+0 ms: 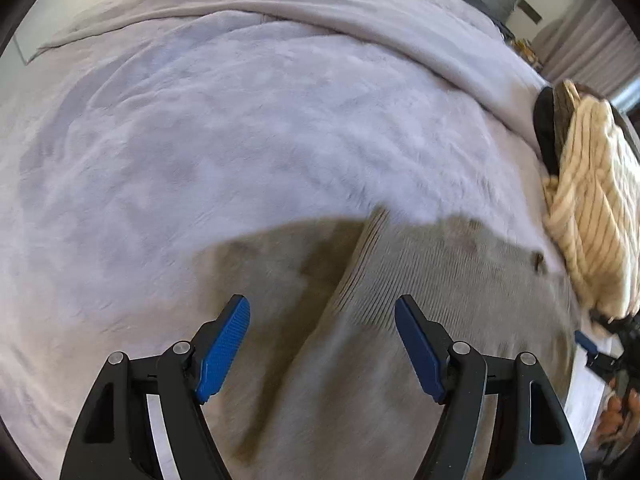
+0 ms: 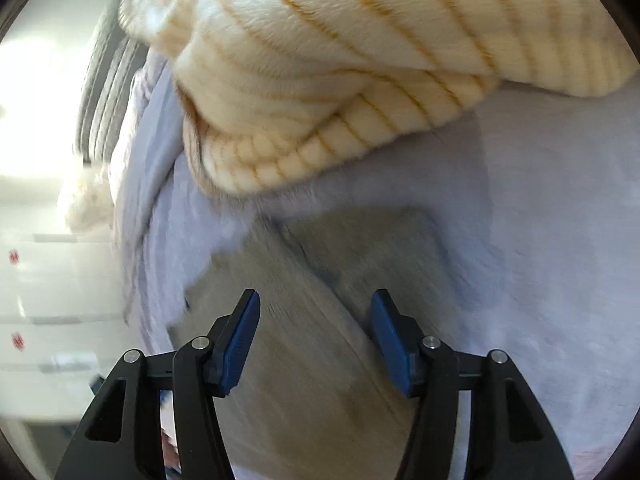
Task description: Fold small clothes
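Note:
A grey ribbed garment (image 1: 420,280) lies spread on the lilac bed cover, partly folded over itself with a raised fold edge running down its middle. My left gripper (image 1: 322,312) hangs open just above it, the blue pads apart with only cloth below them. In the right wrist view the same grey garment (image 2: 320,340) lies blurred under my right gripper (image 2: 314,306), whose jaws stand open and hold nothing. A cream fleece garment with thin orange stripes (image 2: 340,60) is bunched just beyond the grey one.
The fluffy lilac blanket (image 1: 240,140) covers the bed, with a folded-back duvet edge (image 1: 320,12) farther off. The cream striped fleece (image 1: 592,208) sits at the right beside a dark object (image 1: 546,128). White drawers (image 2: 48,280) stand off the bed's side.

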`<state>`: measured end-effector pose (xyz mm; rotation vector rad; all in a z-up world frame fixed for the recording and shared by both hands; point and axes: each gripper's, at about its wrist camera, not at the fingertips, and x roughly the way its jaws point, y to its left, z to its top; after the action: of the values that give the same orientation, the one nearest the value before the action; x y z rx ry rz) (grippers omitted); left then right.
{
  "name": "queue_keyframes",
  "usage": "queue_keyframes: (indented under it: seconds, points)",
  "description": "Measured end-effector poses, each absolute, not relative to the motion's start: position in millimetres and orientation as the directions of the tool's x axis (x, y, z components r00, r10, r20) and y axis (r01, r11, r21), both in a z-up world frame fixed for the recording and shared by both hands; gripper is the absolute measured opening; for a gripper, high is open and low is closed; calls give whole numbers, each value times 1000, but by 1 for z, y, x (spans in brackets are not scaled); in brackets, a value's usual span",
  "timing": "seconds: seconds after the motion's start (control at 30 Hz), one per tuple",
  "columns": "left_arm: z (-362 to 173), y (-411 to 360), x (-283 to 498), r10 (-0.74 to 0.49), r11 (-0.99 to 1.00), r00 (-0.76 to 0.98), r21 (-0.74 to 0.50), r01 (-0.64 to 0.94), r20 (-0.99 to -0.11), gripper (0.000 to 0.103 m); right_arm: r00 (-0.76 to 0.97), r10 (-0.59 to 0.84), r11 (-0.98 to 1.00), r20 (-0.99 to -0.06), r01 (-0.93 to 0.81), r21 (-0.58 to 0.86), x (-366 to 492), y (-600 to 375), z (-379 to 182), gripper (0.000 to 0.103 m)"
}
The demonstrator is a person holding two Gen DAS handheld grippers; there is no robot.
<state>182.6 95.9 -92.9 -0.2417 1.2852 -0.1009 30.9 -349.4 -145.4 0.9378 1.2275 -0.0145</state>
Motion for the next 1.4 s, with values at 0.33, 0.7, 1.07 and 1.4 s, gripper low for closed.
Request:
queue_keyframes:
  seconds: [0.33, 0.7, 1.07, 1.4]
  points:
    - [-131, 103, 105, -315, 947, 89, -318, -32, -945, 74, 174, 471, 763, -865, 413, 498, -50, -316, -167, 26]
    - [-114, 109, 67, -417, 909, 109, -416, 26, -902, 7, 72, 466, 784, -882, 429, 449, -78, -333, -170, 6]
    - [-128, 117, 54, -272, 962, 77, -273, -1, -959, 11, 79, 318, 849, -945, 421, 321, -105, -346, -151, 8]
    - [-113, 102, 63, -276, 961, 98, -274, 35, -956, 11, 108, 323, 903, -940, 261, 341, -95, -301, -129, 8]
